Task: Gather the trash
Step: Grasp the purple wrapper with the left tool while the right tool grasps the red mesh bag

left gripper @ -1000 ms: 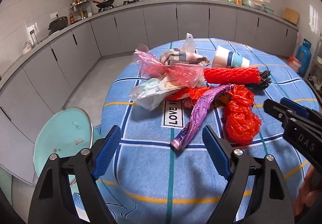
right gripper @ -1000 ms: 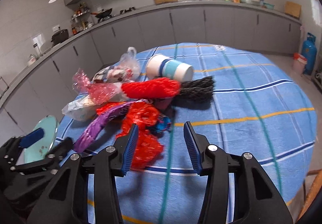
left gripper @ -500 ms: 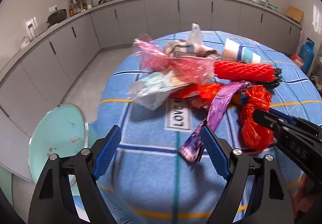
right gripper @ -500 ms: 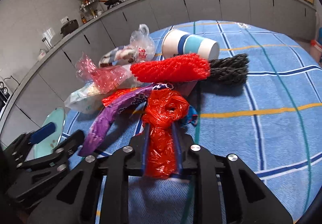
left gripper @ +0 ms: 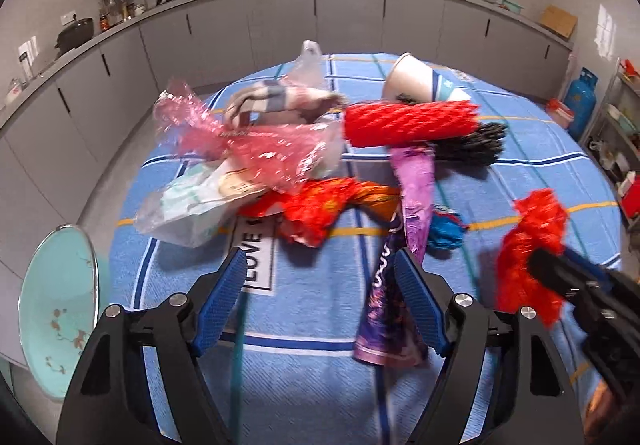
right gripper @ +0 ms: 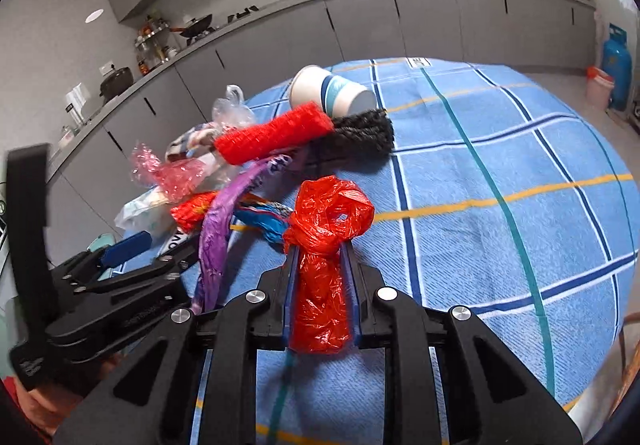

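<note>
Right gripper is pinching a knotted red plastic bag between its blue pads, the knot bulging past the fingertips and the tail lying back between the fingers. Seen from the left wrist, that bag is sitting at the right, apart from the pile. Left gripper is standing spread, its jaws having just been closing a little; a purple wrapper is lying against the inner face of its right pad, the left pad touching nothing. Beyond it, on the blue checked tablecloth, the remaining trash is lying heaped: a pink crinkled film, a clear bag with paper, an orange-red wrapper, a red foam net with a black net at its right end, and a paper cup on its side at the far edge. At the near left, a pale green bowl is showing off the table's edge.
</note>
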The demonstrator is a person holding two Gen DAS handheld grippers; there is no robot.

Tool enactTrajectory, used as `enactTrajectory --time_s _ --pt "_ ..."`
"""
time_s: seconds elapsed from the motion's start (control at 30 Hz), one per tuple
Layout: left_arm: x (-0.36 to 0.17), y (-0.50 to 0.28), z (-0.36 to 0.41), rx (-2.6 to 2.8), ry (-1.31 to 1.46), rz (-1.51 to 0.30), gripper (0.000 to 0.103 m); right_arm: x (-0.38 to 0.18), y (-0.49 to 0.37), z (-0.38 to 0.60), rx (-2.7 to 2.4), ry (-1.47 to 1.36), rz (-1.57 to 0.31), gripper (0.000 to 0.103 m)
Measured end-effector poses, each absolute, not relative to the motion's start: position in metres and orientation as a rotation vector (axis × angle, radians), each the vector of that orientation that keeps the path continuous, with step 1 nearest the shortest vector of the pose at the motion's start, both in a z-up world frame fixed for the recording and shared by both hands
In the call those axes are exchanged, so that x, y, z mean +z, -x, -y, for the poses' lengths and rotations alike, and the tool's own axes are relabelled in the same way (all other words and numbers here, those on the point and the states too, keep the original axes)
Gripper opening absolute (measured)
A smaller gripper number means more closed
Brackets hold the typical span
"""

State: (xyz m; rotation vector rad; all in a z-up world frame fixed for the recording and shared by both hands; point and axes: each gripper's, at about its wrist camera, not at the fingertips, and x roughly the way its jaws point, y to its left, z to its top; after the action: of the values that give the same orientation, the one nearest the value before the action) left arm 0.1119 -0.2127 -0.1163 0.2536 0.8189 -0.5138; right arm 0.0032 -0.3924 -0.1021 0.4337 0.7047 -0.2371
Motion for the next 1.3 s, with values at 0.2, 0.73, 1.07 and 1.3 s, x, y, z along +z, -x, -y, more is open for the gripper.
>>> enactTrajectory --time_s 0.2,0.73,1.07,1.3 --pt "-0.102 -0.105 0.209 -0.526 -0.212 -0.790 0.076 -0.098 0.002 0.401 -0.254 -0.451 -0.673 0.021" --pt "-0.141 -0.124 0.238 -0.562 -0.202 -0.896 0.018 -0.109 -0.002 0.413 -0.260 -0.473 -0.693 0.021" --pt "-0.105 -0.097 0.201 -0.610 -0.184 -0.808 0.017 -0.090 0.006 0.396 -0.260 -0.446 -0.646 0.021" --pt "-0.089 -0.085 0.168 -0.591 -0.165 -0.762 0.016 -0.076 0.007 0.372 -0.233 -0.409 -0.622 0.021"
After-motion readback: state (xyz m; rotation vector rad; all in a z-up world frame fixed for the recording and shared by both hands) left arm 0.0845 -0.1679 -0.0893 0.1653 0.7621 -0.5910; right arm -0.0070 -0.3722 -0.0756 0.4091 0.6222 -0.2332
